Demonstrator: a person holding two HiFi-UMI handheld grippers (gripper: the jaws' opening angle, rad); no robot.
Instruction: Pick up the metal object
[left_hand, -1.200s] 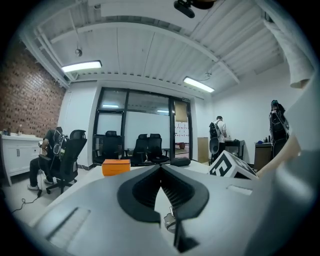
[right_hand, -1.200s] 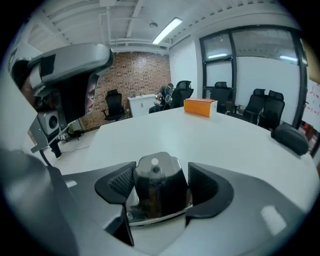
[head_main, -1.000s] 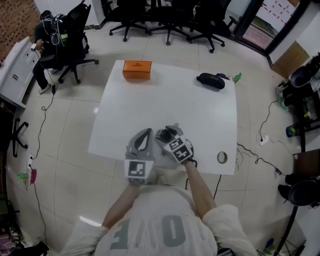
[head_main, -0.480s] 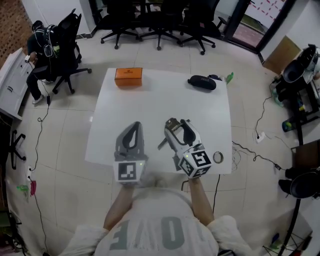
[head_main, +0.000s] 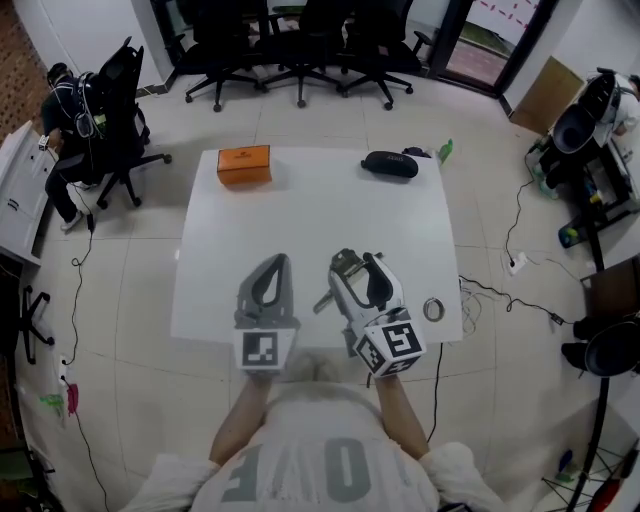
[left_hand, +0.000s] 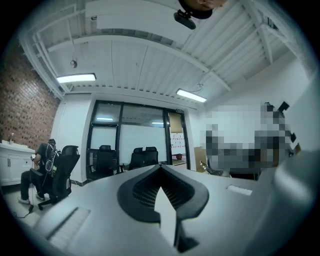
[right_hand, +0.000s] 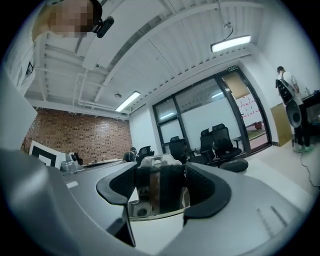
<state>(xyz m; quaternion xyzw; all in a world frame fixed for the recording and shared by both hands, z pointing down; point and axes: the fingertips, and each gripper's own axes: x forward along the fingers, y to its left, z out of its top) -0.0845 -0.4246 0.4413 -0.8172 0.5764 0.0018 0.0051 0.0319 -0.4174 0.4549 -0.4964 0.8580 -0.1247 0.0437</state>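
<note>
A: What does the head view show?
B: Over a white table (head_main: 320, 215), the left gripper (head_main: 272, 262) and right gripper (head_main: 358, 262) are side by side. An orange box (head_main: 244, 164) and a black case (head_main: 390, 164) lie at the far edge.
A: And the left gripper view?
B: Its jaws are pressed together, with nothing between them.
A: And the right gripper view?
B: Its jaws pinch the metal object (right_hand: 155, 207), held above the table
</note>
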